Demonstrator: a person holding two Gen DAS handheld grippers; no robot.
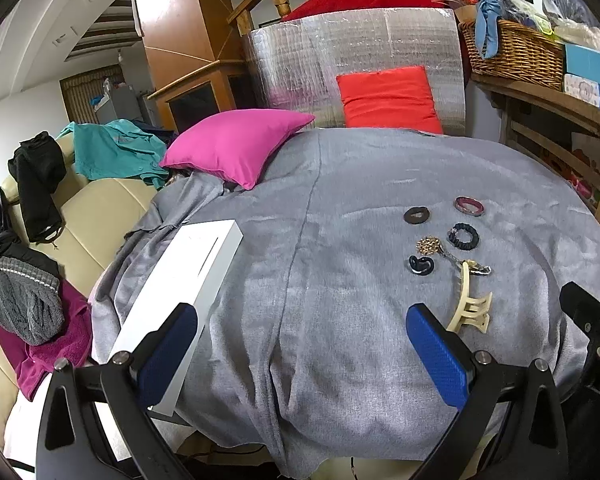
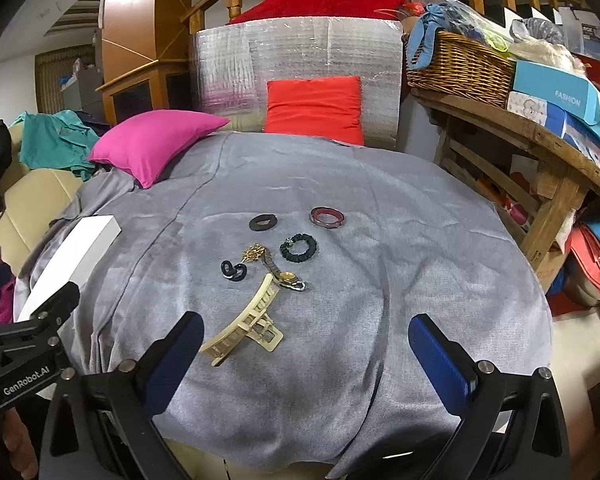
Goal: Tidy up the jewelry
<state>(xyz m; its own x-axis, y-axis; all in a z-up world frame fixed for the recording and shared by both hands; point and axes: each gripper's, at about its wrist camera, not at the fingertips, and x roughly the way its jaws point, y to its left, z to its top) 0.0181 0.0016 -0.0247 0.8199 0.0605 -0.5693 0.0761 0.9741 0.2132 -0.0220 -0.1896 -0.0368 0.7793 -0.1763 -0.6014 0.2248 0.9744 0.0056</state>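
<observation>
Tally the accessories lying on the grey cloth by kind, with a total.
Cream plastic claw hair clip: 1
Hair ties, black scrunchie, flat brown ring, black-and-white twist: 3
Maroon bangle: 1
Gold chain piece with filigree ornament: 1
Total: 6

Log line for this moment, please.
left gripper: open, empty | right gripper: open, empty | cream plastic claw clip: on grey cloth, nearest | white box: left, closed

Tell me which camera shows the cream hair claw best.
The right wrist view: the cream hair claw lies whole between the open fingers, teeth and hinge clear. In the left wrist view the claw sits off to the right, foreshortened, its near end behind that hand-held gripper's right finger.
</observation>
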